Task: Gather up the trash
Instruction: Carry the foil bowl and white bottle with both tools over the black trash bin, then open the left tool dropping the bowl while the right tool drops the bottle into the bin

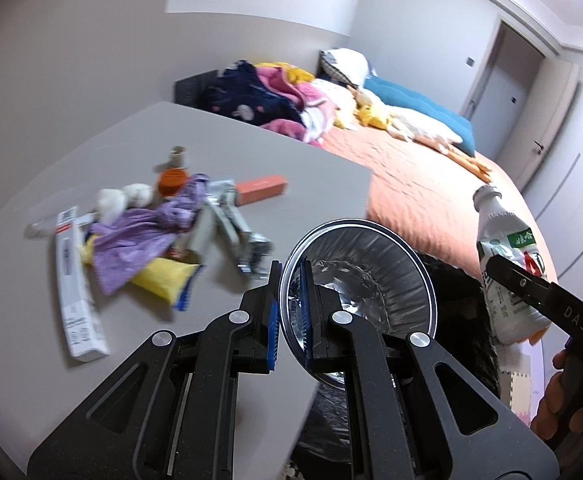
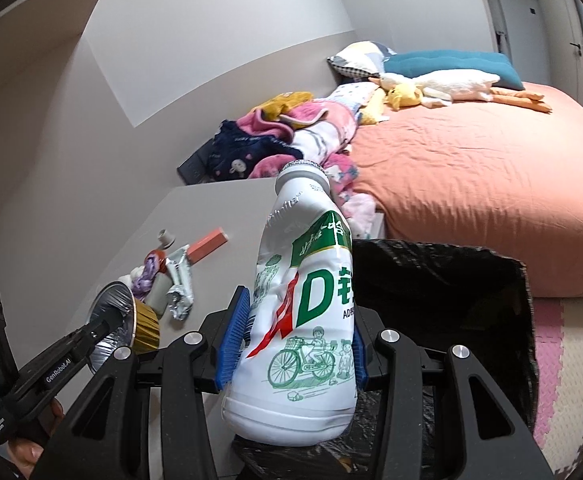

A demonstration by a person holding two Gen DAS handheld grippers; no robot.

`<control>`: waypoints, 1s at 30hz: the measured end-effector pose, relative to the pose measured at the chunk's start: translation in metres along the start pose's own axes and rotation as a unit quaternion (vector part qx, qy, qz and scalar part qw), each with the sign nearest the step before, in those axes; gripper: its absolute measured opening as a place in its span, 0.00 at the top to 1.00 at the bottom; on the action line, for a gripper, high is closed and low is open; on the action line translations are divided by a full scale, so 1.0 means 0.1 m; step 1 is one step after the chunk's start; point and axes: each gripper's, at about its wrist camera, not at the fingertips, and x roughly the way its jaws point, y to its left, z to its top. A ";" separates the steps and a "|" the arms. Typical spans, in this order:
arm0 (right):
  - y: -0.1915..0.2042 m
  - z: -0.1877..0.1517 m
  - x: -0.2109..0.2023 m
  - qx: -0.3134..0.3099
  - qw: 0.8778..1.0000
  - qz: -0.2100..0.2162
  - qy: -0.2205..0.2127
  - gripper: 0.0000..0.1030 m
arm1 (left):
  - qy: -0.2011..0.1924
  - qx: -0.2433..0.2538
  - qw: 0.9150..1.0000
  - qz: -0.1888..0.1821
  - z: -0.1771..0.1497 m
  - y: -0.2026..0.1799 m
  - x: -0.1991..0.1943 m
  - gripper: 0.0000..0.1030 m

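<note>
A: Bottle [image 2: 303,316]? 
B: Right gripper [image 2: 295,340] clamped on its label belly, held over the black bin bag [image 2: 443,280]. Dented sides, looks empty and light; thin plastic gives, so grip mid-body, not the neck.

A: Left gripper [image 1: 291,316]? 
B: Pinching the rim of the foil cup [image 1: 355,280], at the table [image 1: 251,148] edge beside the bag. Flimsy, crushes easily; rim hold fine, may slip.

A: Rest? 
B: Trash pile [image 1: 151,236] on the table: purple wrapper [image 1: 139,240], yellow packet [image 1: 163,278], orange box [image 1: 261,190]. All light. Bed [image 1: 423,200] behind.
</note>
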 end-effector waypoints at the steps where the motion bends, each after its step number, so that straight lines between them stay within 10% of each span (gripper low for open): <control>1: -0.02 0.01 -0.01 0.002 1.000 -0.001 -0.001 0.56 | 0.003 0.006 1.000 -0.005 0.00 -0.07 0.02 0.92; 11: -0.41 0.09 -0.18 0.021 0.999 -0.032 -0.013 0.53 | 0.041 0.049 0.996 -0.060 -0.05 -0.58 0.30 0.86; 14: -0.51 0.12 -0.31 0.031 0.997 -0.062 -0.036 0.22 | 0.056 0.068 0.995 -0.053 -0.09 -0.74 0.40 0.07; 30: -0.69 0.14 -0.34 0.038 0.995 -0.079 -0.051 0.21 | 0.041 0.094 0.993 -0.053 -0.09 -0.93 0.41 0.06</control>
